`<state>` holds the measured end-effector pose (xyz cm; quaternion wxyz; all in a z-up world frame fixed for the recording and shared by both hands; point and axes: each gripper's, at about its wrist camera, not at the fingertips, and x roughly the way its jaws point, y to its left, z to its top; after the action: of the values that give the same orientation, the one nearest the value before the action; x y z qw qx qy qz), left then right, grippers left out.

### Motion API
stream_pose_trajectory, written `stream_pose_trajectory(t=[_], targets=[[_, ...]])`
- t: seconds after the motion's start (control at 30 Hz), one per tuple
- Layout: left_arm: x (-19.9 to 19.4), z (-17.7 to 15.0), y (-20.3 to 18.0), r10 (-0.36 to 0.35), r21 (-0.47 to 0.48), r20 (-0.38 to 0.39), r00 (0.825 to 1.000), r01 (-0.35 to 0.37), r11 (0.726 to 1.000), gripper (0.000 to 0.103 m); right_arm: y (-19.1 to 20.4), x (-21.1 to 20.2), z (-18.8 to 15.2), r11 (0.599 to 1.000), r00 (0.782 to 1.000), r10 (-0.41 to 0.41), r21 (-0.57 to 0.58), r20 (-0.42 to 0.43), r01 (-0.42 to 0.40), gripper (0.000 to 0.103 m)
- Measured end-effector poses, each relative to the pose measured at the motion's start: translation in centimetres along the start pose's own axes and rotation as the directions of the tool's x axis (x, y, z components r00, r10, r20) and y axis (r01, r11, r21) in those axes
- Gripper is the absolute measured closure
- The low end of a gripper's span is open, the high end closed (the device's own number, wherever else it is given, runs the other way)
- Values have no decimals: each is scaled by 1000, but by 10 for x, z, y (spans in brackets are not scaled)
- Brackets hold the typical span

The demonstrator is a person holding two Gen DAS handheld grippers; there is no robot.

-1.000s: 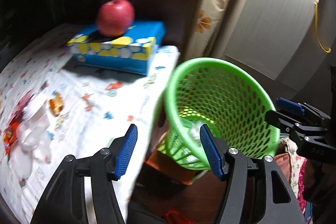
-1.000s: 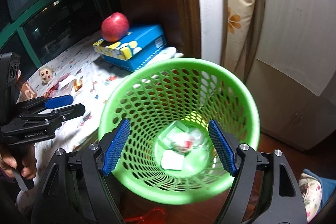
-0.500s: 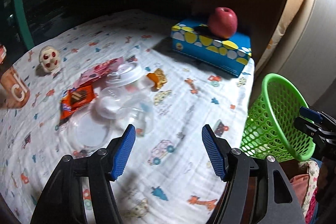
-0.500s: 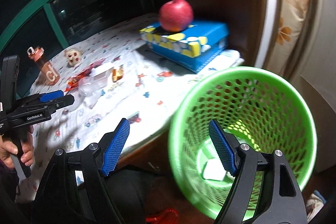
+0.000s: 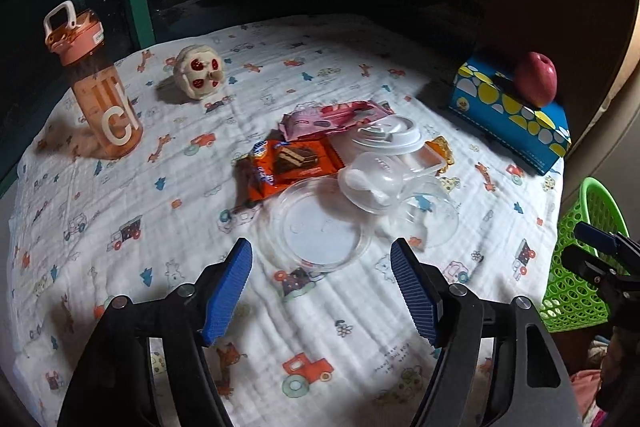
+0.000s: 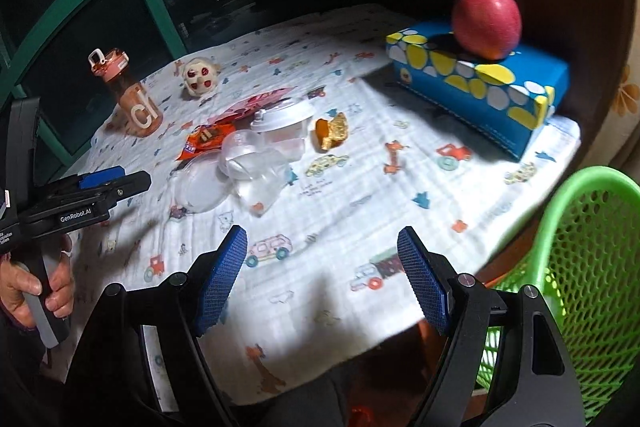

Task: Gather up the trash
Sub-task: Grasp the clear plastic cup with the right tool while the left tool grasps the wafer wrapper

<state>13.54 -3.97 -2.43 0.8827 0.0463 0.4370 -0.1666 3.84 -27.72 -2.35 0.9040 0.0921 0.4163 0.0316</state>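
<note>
A heap of trash lies mid-table: a flat clear lid [image 5: 316, 227], clear plastic cups [image 5: 374, 179], a white cup lid [image 5: 386, 137], an orange snack wrapper [image 5: 288, 163], a pink wrapper [image 5: 332, 115] and a gold wrapper [image 6: 332, 133]. My left gripper [image 5: 320, 287] hovers open just in front of the clear lid, holding nothing. My right gripper [image 6: 320, 275] is open and empty over the table's near edge. The green mesh bin [image 6: 588, 267] stands beside the table at the right.
A patterned white cloth [image 5: 120, 187] covers the table. An orange water bottle [image 5: 96, 87] and a small round toy [image 5: 198, 71] stand at the back left. A red apple [image 6: 486, 21] rests on a blue tissue box [image 6: 480, 83] at the back right. A dark window lies behind.
Both grippers swung away from the green bin toward the table. The left one now faces the trash heap; the bin has slid to the right edge of both views.
</note>
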Motion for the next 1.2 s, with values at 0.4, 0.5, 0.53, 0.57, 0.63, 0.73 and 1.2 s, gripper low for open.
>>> stream_pose_trajectory(t=[0.4,0.5,0.53,0.57,0.63,0.73,1.2], targets=[[18,3,49,-2,-85,-19,1000,0,996,34,50,77,27,999,999,14,-49,-52,-17,26],[24,8,56,-6,-95,-23,1000,4,995,34,56,94,31,998,998,14,-66,-67,-19,23],[26,9,58,-6,-96,-23,1000,4,995,34,58,100,33,997,997,13,-74,-71,-18,23],[28,11,59,-7,-98,-24,1000,4,995,34,59,104,33,997,997,8,-80,-72,-14,23],[32,14,62,-8,-102,-29,1000,5,995,34,61,114,36,996,997,-2,-89,-79,-5,22],[38,17,65,-11,-103,-34,999,7,995,34,62,126,38,996,996,-13,-94,-89,5,22],[76,40,69,-38,-121,-65,997,30,992,34,55,154,39,996,990,-16,-90,-139,3,32]])
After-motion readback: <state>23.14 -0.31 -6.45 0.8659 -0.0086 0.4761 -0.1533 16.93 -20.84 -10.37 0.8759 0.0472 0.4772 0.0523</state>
